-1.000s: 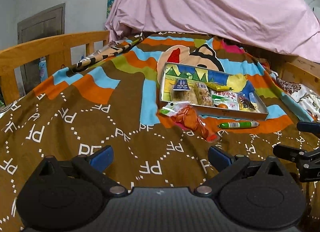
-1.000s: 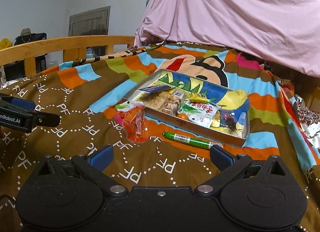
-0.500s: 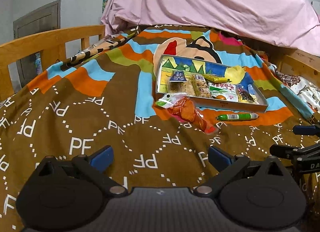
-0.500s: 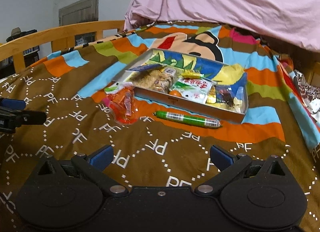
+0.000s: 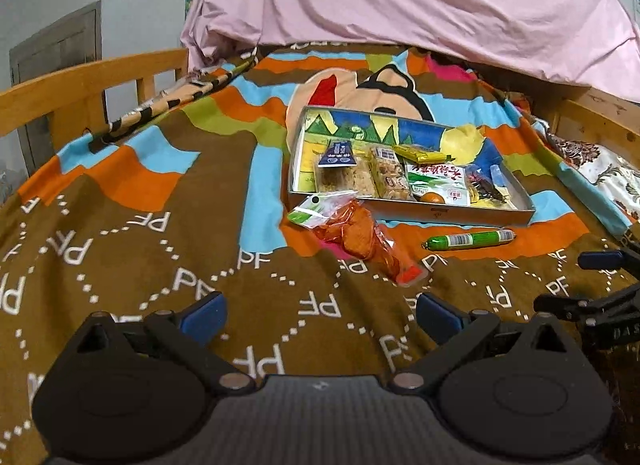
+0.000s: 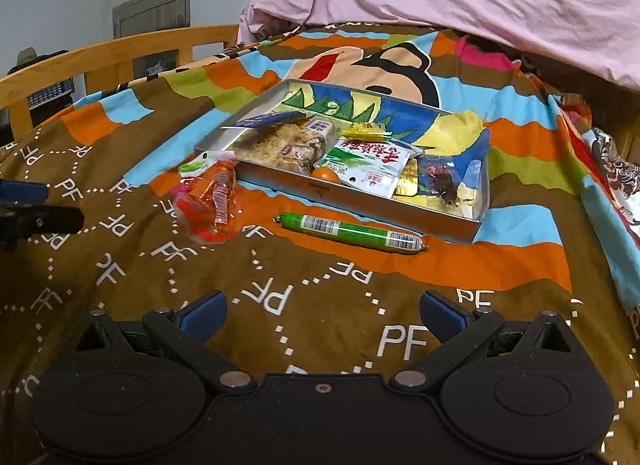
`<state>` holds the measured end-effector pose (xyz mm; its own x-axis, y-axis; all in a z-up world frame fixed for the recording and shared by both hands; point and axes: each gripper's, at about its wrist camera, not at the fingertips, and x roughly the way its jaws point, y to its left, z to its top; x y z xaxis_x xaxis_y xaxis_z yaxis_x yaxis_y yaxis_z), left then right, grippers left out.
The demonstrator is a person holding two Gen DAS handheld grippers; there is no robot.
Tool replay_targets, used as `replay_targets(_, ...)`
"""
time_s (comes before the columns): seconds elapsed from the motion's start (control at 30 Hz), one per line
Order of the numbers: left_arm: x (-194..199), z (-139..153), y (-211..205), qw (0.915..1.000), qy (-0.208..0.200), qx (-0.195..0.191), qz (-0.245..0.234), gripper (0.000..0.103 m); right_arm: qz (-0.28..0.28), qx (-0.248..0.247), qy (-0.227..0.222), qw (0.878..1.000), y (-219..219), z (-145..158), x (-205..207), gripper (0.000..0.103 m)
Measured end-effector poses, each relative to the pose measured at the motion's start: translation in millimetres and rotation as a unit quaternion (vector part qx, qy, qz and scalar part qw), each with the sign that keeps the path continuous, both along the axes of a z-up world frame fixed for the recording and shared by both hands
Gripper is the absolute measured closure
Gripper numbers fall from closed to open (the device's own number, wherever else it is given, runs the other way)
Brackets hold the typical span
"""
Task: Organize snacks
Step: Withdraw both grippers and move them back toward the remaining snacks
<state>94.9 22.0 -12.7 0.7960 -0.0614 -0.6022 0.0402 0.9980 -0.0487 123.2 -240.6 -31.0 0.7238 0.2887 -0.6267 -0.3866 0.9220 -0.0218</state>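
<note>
Both grippers have come nearer the snacks since a second ago. Ahead of the left gripper (image 5: 318, 311), jaws spread and empty, lies the orange snack bag (image 5: 356, 235). Ahead of the right gripper (image 6: 322, 311), likewise wide and empty, lies the green sausage stick (image 6: 348, 232), just before the tray (image 6: 360, 197) of packets.

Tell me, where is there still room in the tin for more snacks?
The tin tray is bare along its far painted strip and far right corner. Its near half is crowded with packets. Outside, the blanket is free before the green sausage and orange snack bag.
</note>
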Motion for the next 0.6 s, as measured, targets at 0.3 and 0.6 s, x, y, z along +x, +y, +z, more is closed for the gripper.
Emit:
replay_targets(0.3, 47, 1, -23, 0.9992, 0.039, 0.001, -0.002, 0.000, 0.015, -0.015, -0.015, 1.000, -11, 1, 34, 0.001)
replay_targets(0.6, 83, -3, -36, 0.9983, 0.057, 0.002, 0.009, 0.000, 0.071, -0.045, -0.025, 0.996, -10, 11, 62, 0.001)
